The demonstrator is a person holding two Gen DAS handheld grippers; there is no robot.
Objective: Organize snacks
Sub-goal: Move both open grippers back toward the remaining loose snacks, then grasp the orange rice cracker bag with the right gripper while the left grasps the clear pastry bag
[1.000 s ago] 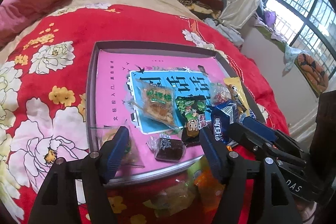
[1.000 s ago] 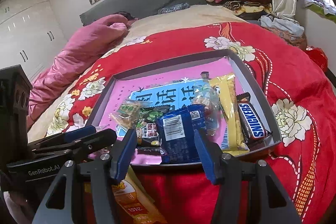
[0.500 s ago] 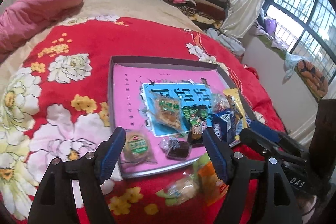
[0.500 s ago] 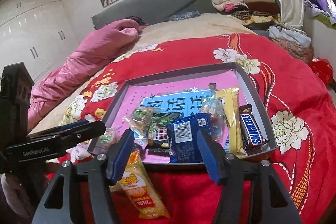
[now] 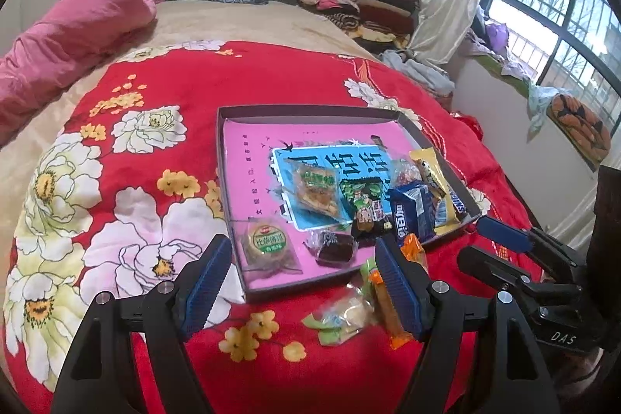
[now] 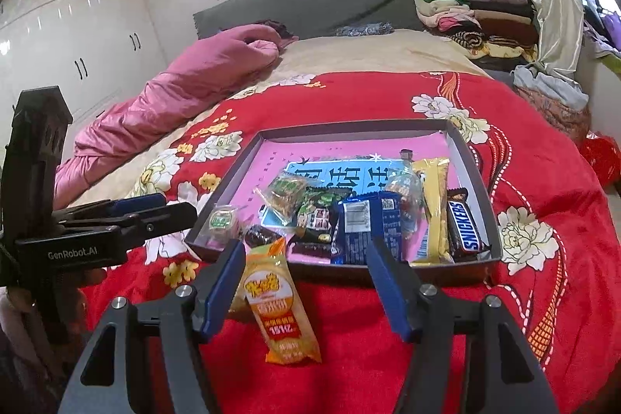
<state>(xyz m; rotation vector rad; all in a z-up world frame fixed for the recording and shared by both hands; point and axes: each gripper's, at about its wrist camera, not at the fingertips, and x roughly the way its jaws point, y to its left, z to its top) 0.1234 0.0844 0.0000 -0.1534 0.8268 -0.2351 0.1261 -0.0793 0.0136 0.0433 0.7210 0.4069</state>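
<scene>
Two grippers are hovering over a red flowered bedspread (image 5: 163, 92), both at the near side of a shallow tray (image 5: 310, 111) with a pink floor. The left gripper (image 5: 300, 282) is standing with its jaws wide and nothing between the pads; they have just been opening. The right gripper (image 6: 304, 282) is also standing with jaws wide and gripping nothing, having just been opening too.

Inside the tray, snacks are crowding the near right part: a round biscuit pack (image 5: 267, 244) at the near left corner, a dark sweet (image 5: 333, 247) beside it, a clear cracker pack (image 5: 316, 188) toward the middle, a green packet (image 5: 363, 194), a blue packet (image 6: 363, 227), a yellow bar (image 6: 434, 208) and a Snickers (image 6: 464, 226) against the right wall.

Outside the tray, just off its near wall, an orange packet (image 6: 277, 301) and a small clear-wrapped snack (image 5: 341, 315) are lying on the bedspread.
</scene>
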